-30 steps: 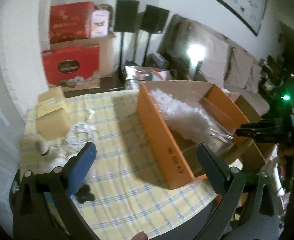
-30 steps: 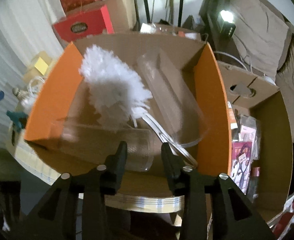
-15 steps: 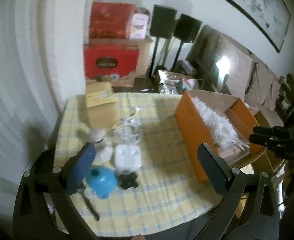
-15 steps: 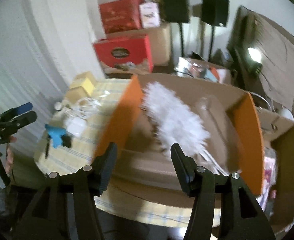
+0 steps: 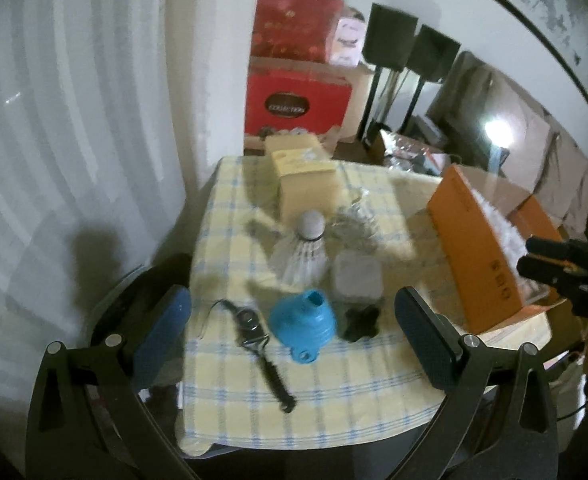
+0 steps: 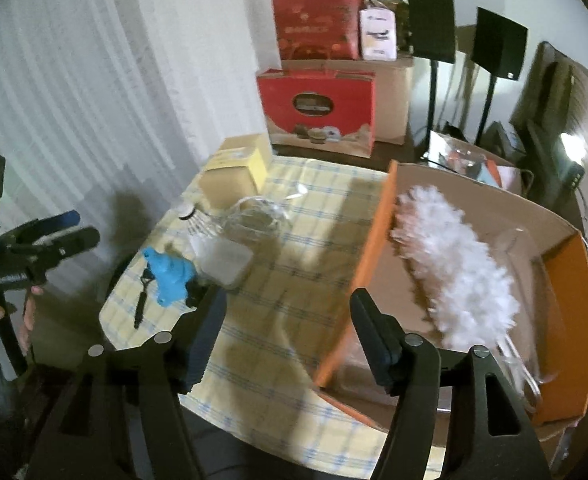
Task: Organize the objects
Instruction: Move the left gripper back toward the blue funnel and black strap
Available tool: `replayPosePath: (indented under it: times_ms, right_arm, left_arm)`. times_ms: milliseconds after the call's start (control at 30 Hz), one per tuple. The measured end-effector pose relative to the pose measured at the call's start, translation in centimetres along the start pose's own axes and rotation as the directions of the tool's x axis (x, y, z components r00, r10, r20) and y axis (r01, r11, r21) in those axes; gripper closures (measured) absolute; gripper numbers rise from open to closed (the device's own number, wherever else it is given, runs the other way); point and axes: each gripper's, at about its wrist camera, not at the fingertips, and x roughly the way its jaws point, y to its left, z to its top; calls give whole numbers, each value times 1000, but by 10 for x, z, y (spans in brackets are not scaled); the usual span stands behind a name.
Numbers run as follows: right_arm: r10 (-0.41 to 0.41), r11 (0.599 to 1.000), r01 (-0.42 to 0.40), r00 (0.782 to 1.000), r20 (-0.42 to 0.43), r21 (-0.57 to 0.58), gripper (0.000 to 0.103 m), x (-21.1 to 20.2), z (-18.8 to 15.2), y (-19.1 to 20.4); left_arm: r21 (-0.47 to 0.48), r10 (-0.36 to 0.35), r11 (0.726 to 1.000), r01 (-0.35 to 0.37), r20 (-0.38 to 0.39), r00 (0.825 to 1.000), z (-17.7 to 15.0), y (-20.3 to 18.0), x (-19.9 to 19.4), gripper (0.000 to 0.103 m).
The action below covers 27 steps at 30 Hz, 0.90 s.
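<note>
Already the white feather duster lies lengthwise inside the orange-sided cardboard box, which sits at the right edge of the table covered by a yellow-and-blue checked cloth, so that item looks sorted. A second ago the right gripper hung low over the box with its jaws narrow beside the duster's handle; since then the jaws have been opening, and now they stand fairly wide with nothing between them, drawn back from the box toward the table's near edge. That suggests the duster has been let go and the right hand is free for the next object. The left gripper has meanwhile swung away from the box to the table's left end, and hovers wide open and empty above the small things waiting there: a blue plastic funnel, a black-handled peeler lying just beside it, a small black knob-like piece on its other side, a translucent square lidded container, a white shuttlecock, and clear crumpled plastic in front of a tan and yellow carton at the far edge. Judging by its aim, the funnel or peeler seems the likely next pick.
</note>
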Motion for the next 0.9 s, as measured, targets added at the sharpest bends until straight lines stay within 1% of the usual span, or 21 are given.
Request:
replayPosePath:
  times_ms: [100, 167, 333, 433, 533, 567, 633, 700, 900]
  right_arm:
    - [2, 1000, -2, 1000, 1, -13, 36, 12, 2, 15]
    - [12, 1000, -13, 1000, -2, -20, 36, 18, 2, 23]
    - [8, 999, -8, 1000, -5, -38, 36, 35, 0, 41]
    - [24, 999, -25, 1000, -10, -33, 36, 46, -1, 48]
    - [14, 999, -15, 1000, -20, -39, 36, 59, -6, 55]
    - [14, 999, -15, 1000, -23, -38, 36, 63, -7, 57]
    - [24, 1000, -24, 999, -37, -19, 36, 74, -12, 59]
    - [33, 999, -33, 998, -47, 8, 36, 86, -17, 59]
    - [42, 999, -40, 998, -57, 24, 36, 110, -26, 69]
  left_arm:
    - [2, 19, 1000, -18, -13, 1000, -9, 6, 6, 1]
    - [-5, 18, 1000, -18, -19, 1000, -13, 10, 10, 1]
    - [-37, 15, 999, -17, -38, 999, -26, 22, 23, 2]
    - [-57, 16, 998, -19, -57, 998, -36, 28, 32, 4]
    - [-81, 17, 996, -24, -78, 997, -47, 32, 41, 7]
    - [-87, 19, 996, -27, -86, 996, -51, 33, 44, 9]
    - [-97, 33, 994, -42, -98, 995, -58, 34, 51, 16]
    - [-110, 40, 993, -52, -112, 993, -63, 35, 58, 27]
    - [-152, 18, 988, -38, -130, 991, -72, 39, 70, 39]
